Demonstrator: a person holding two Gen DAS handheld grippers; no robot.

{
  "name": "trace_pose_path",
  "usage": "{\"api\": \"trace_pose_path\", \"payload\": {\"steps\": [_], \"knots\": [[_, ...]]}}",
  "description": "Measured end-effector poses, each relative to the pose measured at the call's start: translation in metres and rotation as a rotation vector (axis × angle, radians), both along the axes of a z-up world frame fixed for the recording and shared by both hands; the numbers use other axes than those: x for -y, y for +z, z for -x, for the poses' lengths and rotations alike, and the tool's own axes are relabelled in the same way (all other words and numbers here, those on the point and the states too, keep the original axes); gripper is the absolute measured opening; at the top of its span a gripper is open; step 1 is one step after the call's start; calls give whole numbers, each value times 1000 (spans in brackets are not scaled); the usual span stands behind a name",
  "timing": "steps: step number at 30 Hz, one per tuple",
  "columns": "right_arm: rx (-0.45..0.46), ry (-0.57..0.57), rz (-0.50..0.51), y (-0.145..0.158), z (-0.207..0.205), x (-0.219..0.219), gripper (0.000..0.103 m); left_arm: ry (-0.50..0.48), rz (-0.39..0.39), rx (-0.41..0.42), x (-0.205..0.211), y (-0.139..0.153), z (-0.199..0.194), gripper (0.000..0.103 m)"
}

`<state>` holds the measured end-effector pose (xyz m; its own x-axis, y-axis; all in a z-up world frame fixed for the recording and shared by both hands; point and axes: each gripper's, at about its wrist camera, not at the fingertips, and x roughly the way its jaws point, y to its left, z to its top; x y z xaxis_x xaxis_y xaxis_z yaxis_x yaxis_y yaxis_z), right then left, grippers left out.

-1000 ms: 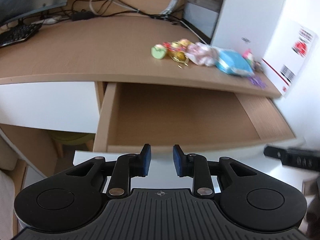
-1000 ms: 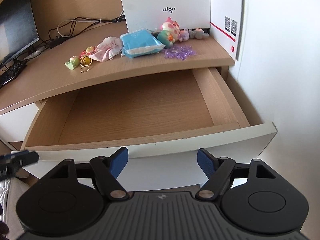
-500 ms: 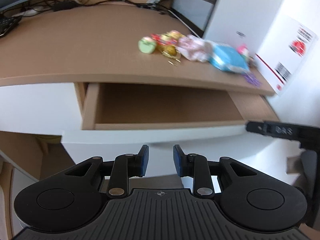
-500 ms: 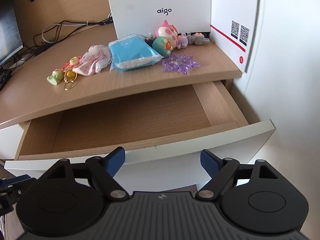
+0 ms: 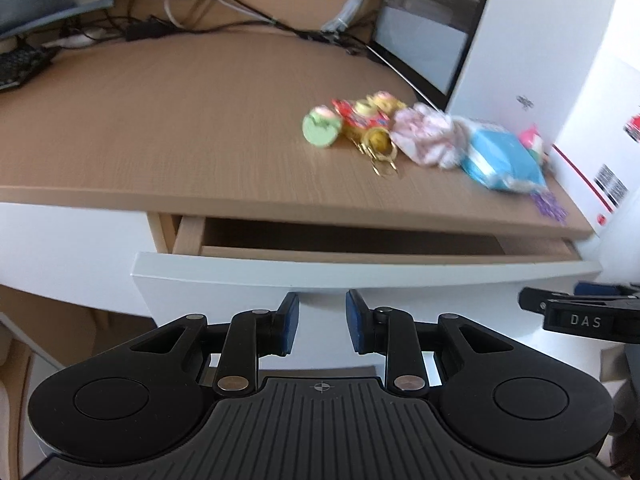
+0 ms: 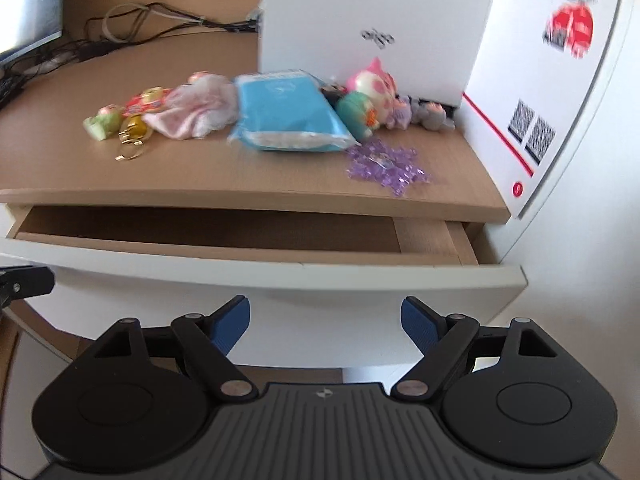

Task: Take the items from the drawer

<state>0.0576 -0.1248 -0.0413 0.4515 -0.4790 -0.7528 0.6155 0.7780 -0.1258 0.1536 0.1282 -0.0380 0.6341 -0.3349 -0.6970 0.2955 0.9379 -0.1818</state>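
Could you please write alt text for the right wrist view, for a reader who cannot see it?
The open right gripper faces a white-fronted drawer, partly open under a wooden desk. Toys, a blue packet and purple beads lie on top.

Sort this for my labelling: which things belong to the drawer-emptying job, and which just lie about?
Job: drawer; blue packet; purple beads; pink cloth; both hand-held grippers, left, right.
Lying about: white box; cables; keyboard.

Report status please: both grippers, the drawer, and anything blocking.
Left gripper narrowly open, right gripper wide open, both empty, facing the drawer front. Drawer partly open, visible part bare. Items lie on the desktop. Nothing blocking.
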Motion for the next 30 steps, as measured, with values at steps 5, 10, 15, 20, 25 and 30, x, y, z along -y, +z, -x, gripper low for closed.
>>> {"api": "trace_pose_path", "payload": {"steps": [5, 10, 15, 20, 25, 30], "knots": [[24, -22, -26, 0, -6, 26, 83, 29, -45, 49, 13, 0, -5, 29], [27, 6, -47, -8, -11, 40, 83, 62, -73, 53, 23, -3, -14, 29], [48, -7, -76, -16, -14, 52, 83, 79, -80, 58, 29, -4, -22, 29], [58, -13, -75, -18, -23, 59, 83, 79, -92, 62, 34, -5, -32, 30], [26, 23, -81, -25, -28, 54, 84, 71, -90, 40, 34, -12, -35, 30], [29, 36, -68, -26, -30, 47, 85, 60, -78, 51, 33, -9, -33, 30]]}}
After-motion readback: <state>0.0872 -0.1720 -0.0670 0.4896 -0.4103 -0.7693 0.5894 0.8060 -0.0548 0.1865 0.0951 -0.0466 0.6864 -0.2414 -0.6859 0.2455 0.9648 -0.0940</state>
